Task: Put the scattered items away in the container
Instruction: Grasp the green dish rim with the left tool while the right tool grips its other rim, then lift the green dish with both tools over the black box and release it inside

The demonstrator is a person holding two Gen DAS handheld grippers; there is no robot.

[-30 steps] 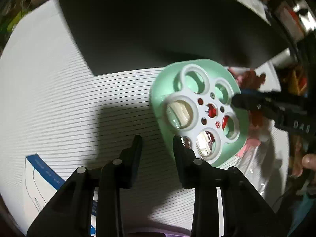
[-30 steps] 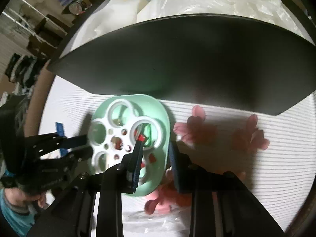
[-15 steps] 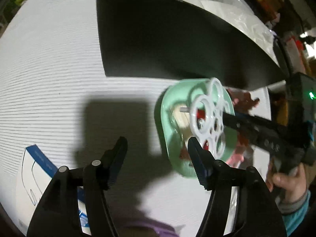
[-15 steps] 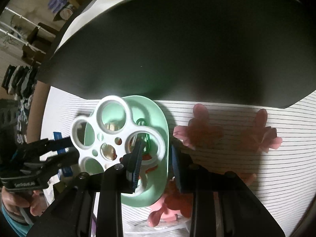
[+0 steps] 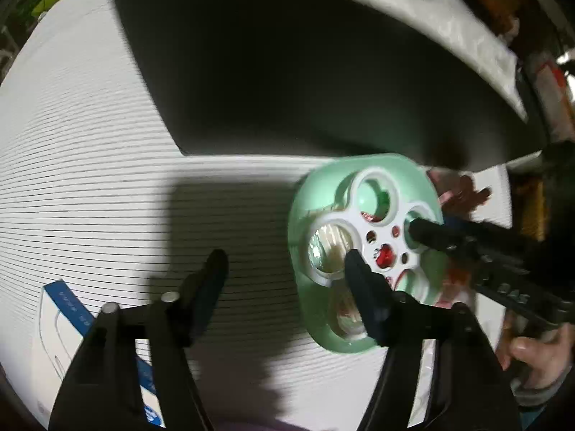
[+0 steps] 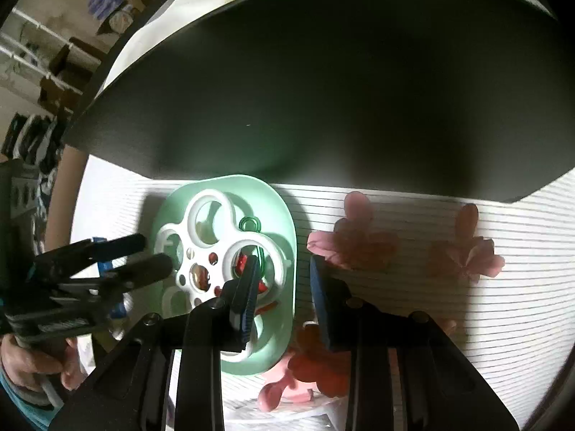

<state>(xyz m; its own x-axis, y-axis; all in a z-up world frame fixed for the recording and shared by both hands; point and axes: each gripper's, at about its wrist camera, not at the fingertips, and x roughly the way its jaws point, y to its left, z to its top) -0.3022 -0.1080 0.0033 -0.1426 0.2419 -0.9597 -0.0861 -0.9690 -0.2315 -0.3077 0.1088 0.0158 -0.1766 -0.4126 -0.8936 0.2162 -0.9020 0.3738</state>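
Note:
A mint-green oval container point(image 5: 312, 194) point(image 6: 276, 208) lies on the white striped cloth. A white lid with round holes point(image 5: 363, 222) point(image 6: 208, 248) rests on it. Small red pieces and a green paper clip point(image 6: 251, 224) show through the holes. My left gripper point(image 5: 284, 258) is open, its right finger over the lid's near edge. My right gripper point(image 6: 284, 269) is open and straddles the container's right rim, its left finger over the lid. In the left wrist view the right gripper's fingertips point(image 5: 420, 230) touch the lid.
A large black board point(image 5: 305, 72) point(image 6: 323, 89) lies just behind the container. Pink fabric flowers point(image 6: 355, 240) point(image 6: 463, 251) lie right of the container, more at its near end point(image 6: 316, 362). A white and blue card point(image 5: 61, 309) lies at the near left.
The white lid has dropped from tilted upright to lying flat on the container. My left gripper has moved closer to the container and opened wider. My right gripper has opened.

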